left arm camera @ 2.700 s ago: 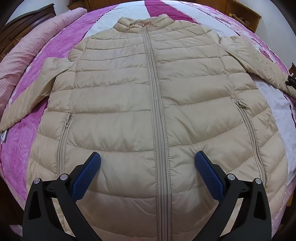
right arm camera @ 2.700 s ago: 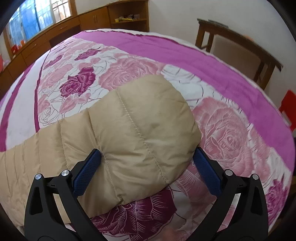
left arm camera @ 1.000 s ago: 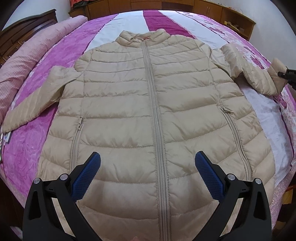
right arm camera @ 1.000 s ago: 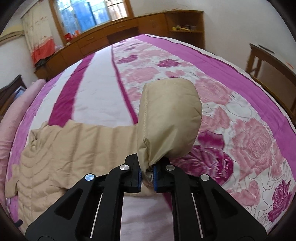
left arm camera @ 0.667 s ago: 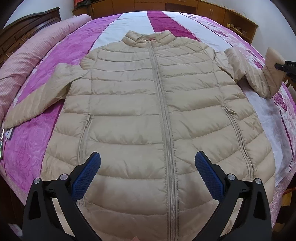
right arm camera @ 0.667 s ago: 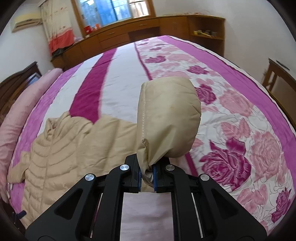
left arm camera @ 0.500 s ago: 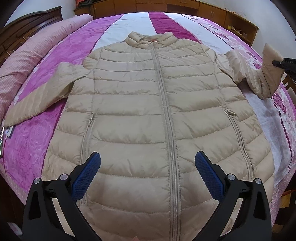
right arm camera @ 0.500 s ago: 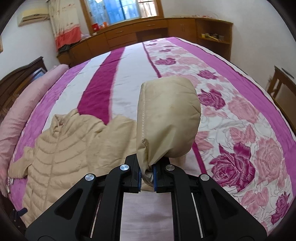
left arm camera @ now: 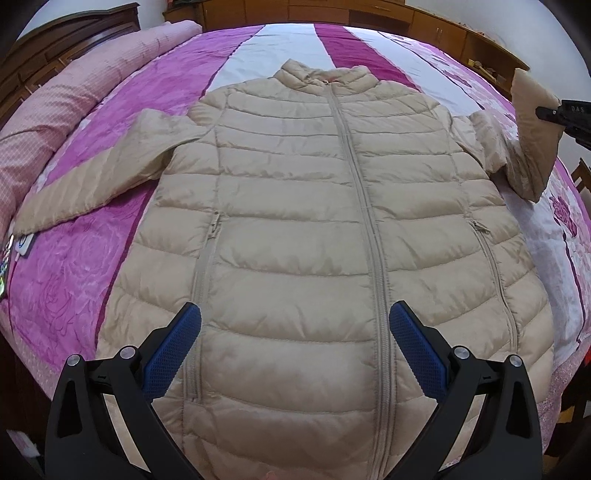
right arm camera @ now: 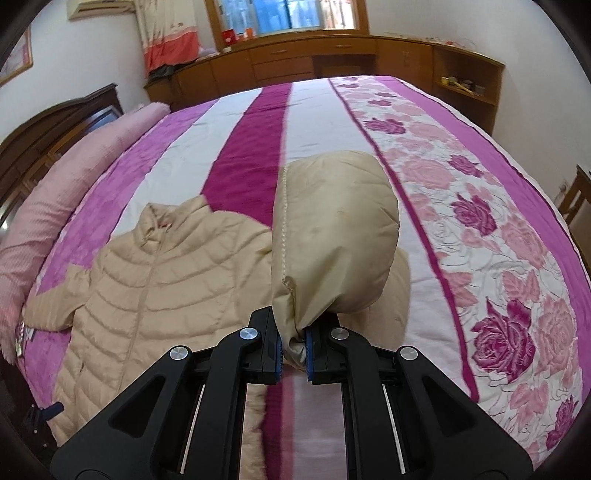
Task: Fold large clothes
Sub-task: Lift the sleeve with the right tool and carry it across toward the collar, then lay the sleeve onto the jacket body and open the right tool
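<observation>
Cuff [right arm camera: 334,236] of the jacket's sleeve sits higher and further toward the collar than it did half a second ago, when it hung lower beside the bed's edge; the right gripper [right arm camera: 293,345] stays clenched on its hem, blue pads pinching the beige fabric, and the sleeve [left arm camera: 532,147] now doubles back on itself, lifted off the bedspread near the shoulder. In the left wrist view the jacket [left arm camera: 314,221] appears a little further back than before, lying flat and zipped, front up, collar pointing away, the other sleeve [left arm camera: 92,177] stretched out flat across the purple band. The left gripper [left arm camera: 295,345] hovers over the hem with its fingers spread wide, holding nothing, as in the earlier frames. The jacket lies in the middle of a bed whose bedspread [right arm camera: 480,221] carries purple, white and magenta stripes and a border of pink and magenta roses. A pink rolled quilt [left arm camera: 55,99] runs along one side by a dark wooden headboard [right arm camera: 48,125]. Beyond the bed stand low wooden cabinets [right arm camera: 295,62] under a window [right arm camera: 288,14], with an orange-hemmed curtain [right arm camera: 170,33] and an open shelf [right arm camera: 465,85].
</observation>
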Motion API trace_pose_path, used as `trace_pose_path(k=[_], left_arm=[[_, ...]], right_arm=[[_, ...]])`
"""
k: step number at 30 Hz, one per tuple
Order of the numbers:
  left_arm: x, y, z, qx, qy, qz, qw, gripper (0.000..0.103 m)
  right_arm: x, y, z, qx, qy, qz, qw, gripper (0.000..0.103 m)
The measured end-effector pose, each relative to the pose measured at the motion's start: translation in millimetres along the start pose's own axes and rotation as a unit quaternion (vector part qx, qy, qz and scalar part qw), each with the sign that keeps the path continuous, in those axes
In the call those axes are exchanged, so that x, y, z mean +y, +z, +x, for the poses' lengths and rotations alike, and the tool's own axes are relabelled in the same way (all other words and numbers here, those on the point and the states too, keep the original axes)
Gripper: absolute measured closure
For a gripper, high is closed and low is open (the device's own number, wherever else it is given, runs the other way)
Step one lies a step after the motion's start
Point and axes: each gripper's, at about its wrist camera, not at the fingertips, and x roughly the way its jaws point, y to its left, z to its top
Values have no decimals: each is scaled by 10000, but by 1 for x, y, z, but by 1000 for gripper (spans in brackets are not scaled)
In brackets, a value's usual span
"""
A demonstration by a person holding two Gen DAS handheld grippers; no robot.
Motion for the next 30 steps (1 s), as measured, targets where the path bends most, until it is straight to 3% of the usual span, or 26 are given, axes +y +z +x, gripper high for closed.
trace_pose_path(k=[19, 30], left_arm=[[38, -5, 7, 76, 101, -303, 9995, 5], [58, -6, 14, 117, 119, -539, 9984, 5]], right_arm=[[87, 1, 20, 255, 447, -307, 9982, 93], [145, -7, 41, 448, 952, -347, 9938, 93]])
